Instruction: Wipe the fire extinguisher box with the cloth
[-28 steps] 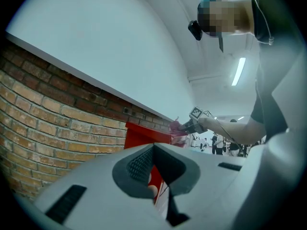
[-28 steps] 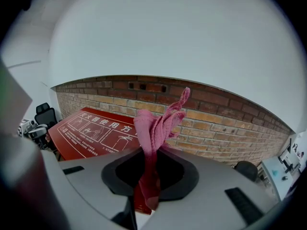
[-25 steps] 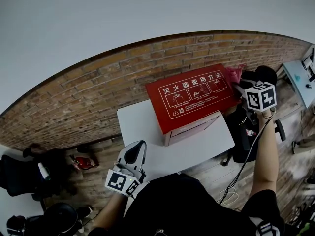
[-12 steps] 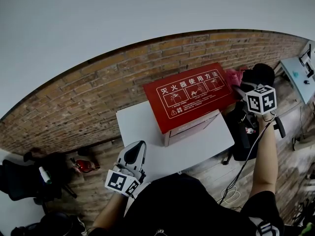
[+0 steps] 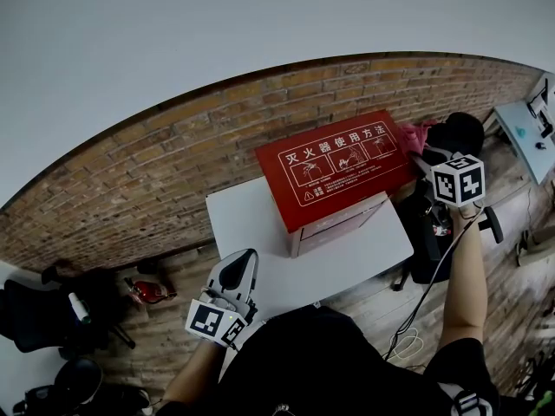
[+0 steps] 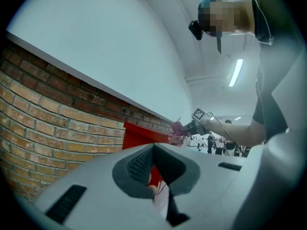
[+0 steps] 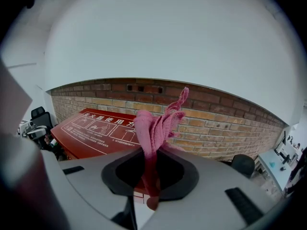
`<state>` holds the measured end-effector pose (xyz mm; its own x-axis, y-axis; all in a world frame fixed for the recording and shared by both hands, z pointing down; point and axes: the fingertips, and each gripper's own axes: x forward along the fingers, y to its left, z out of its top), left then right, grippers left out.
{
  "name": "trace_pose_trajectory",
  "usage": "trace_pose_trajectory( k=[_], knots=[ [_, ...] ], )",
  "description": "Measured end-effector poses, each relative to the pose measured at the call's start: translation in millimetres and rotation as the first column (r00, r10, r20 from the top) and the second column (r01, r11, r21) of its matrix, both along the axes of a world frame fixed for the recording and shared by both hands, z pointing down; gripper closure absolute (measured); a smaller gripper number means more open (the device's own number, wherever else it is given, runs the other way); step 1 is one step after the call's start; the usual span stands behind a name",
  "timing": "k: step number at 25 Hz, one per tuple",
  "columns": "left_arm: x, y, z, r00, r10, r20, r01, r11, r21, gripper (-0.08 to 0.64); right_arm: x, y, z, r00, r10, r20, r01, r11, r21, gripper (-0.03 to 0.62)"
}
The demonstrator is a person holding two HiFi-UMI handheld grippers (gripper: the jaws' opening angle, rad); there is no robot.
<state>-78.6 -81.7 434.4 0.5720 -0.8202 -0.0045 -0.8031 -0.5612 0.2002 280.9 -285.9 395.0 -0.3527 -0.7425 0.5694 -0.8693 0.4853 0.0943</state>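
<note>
A red rectangular fire extinguisher box [image 5: 338, 167] carries white Chinese print on its lid: the heading 灭火器使用方法 above three framed pictograms. Smaller lines beneath, beside a warning triangle, are too small to read.

The cloth [image 7: 153, 128] is a pink, loosely knitted fabric, rough and fraying at its edges. The fire extinguisher box [image 5: 338, 167] has a smooth red painted skin with a faint sheen and white print. The counter [image 5: 251, 224] is smooth, matt white. The wall [image 5: 156, 180] is rough bare brick. The left gripper [image 6: 154, 176] and the right gripper [image 7: 151, 195] have matt grey plastic shells; the left's jaws carry dark ribbed pads [image 6: 140, 166].
</note>
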Motion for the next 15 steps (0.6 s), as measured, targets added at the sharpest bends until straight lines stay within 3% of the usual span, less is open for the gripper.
trace_pose_trajectory(
  k=[15],
  knots=[
    [-1.3,5.5,-1.4,1.000,0.002,-0.002,-0.002,1.000,0.000,0.526,-37.9,20.8,-5.1,0.998,-0.050,0.028,0.050,0.999,0.019,0.518]
  ],
)
